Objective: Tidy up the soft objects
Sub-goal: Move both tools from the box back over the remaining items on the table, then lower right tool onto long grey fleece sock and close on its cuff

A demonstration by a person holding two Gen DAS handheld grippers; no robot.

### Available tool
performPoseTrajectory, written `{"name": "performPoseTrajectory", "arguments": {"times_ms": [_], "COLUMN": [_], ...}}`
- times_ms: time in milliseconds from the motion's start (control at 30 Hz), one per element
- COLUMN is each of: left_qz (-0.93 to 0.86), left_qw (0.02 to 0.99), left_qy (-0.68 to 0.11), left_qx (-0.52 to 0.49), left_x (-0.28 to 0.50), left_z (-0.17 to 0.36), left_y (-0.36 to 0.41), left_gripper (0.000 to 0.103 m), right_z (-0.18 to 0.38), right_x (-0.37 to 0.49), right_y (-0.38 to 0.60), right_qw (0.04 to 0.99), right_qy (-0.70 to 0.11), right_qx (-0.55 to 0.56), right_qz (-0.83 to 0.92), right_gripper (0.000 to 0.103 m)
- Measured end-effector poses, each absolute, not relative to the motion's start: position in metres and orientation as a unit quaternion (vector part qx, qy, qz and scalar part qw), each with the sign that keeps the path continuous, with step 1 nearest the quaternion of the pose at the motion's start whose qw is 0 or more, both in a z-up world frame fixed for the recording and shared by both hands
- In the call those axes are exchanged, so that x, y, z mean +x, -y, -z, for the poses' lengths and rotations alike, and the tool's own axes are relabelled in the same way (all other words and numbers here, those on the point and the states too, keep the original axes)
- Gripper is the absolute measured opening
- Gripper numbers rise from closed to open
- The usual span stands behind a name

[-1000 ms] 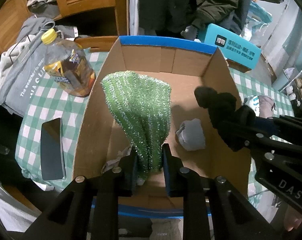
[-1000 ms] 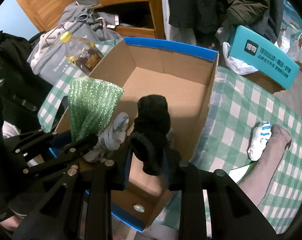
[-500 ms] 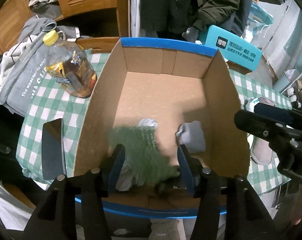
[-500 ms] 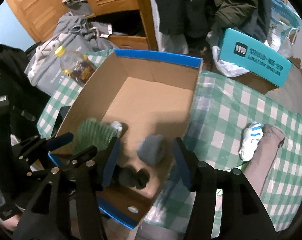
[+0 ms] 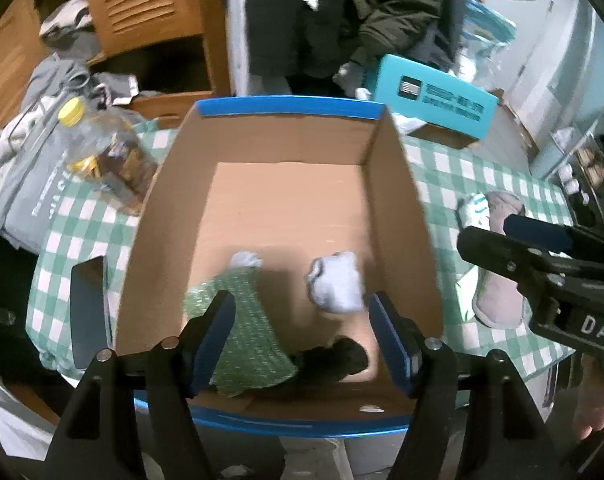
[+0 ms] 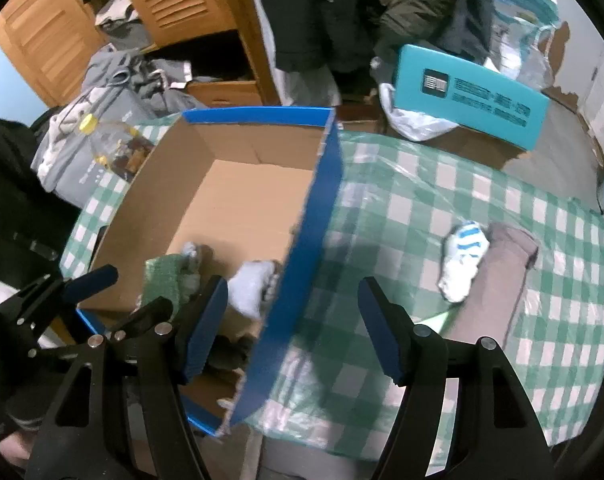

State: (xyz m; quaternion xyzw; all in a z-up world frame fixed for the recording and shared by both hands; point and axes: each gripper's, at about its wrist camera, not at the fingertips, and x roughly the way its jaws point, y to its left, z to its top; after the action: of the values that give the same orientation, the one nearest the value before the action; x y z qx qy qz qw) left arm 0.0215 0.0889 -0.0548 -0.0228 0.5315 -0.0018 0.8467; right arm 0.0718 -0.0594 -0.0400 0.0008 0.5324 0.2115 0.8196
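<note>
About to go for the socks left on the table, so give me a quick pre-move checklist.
1. Left claw open, nothing held: ok.
2. Right claw open, nothing held: ok.
3. Green cloth, black sock and grey sock lie in the box: ok.
4. White-blue sock and brown sock on the table, in view: ok.
5. Right claw clear of the box wall: not ok, it straddles it.

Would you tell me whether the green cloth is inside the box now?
Inside: the green cloth lies crumpled on the cardboard box floor beside a black sock.
</note>
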Motion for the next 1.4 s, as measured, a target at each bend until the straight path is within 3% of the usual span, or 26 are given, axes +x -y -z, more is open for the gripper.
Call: {"name": "performPoseTrajectory", "arguments": {"times_ms": [900, 1400], "left_qz": [0.081, 0.098], "left_qw": [0.845, 0.833], "left_qy": [-0.528, -0.543], "left_qx": [0.008, 0.04], "left_x": [0.032, 0.047], "left_z": [0.048, 0.065], "left_y": [0.015, 0.072], "left_gripper": [0.078, 0.08], "right_z": [0.061, 0.102], "right_x": [0.07, 0.077], "right_y": [0.186, 0.25], "right_qw": [0.83, 0.813], "right_qy": [-0.543, -0.574], "right_qx": [0.053, 0.072], "right_qz": [-0.111, -0.07], "right_gripper": [0.074, 0.075]}}
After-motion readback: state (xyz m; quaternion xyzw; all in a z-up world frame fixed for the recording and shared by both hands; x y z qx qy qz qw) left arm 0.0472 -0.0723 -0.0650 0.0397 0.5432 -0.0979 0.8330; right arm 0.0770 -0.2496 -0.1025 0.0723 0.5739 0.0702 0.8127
